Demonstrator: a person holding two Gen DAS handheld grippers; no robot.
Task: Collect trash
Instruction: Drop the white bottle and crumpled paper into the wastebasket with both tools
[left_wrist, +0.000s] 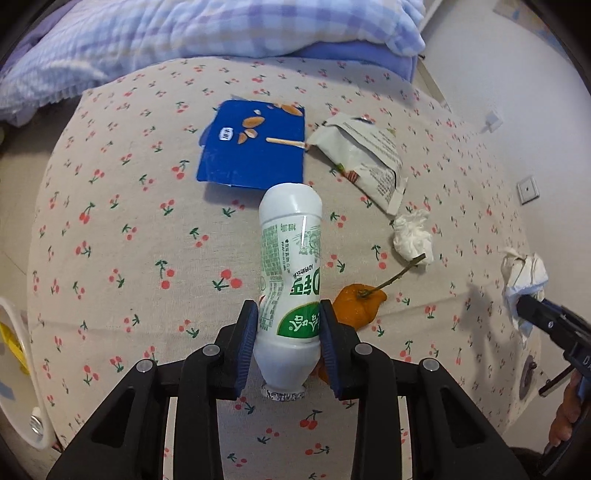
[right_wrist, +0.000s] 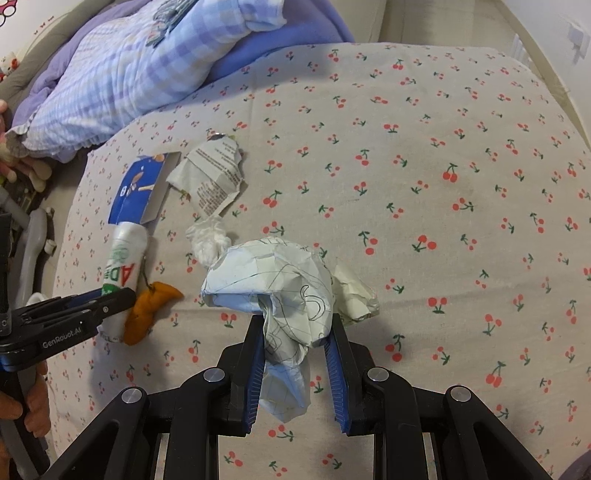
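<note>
My left gripper (left_wrist: 288, 314) is shut on a white plastic bottle (left_wrist: 290, 266) with a green label, its cap end toward the camera; the bottle also shows in the right wrist view (right_wrist: 122, 258). An orange peel with a stem (left_wrist: 356, 301) lies beside it on the bed. My right gripper (right_wrist: 297, 325) is shut on a crumpled paper ball (right_wrist: 280, 284), which shows at the right edge of the left wrist view (left_wrist: 524, 277). A blue snack box (left_wrist: 255, 147), a torn snack bag (left_wrist: 369, 155) and a crumpled tissue (left_wrist: 412, 236) lie on the cherry-print sheet (left_wrist: 129, 221).
A checked blue quilt (left_wrist: 184, 33) is piled at the head of the bed. A white bin rim (left_wrist: 18, 369) shows at the left edge of the left wrist view. A white wall (left_wrist: 517, 74) with a socket runs along the right side.
</note>
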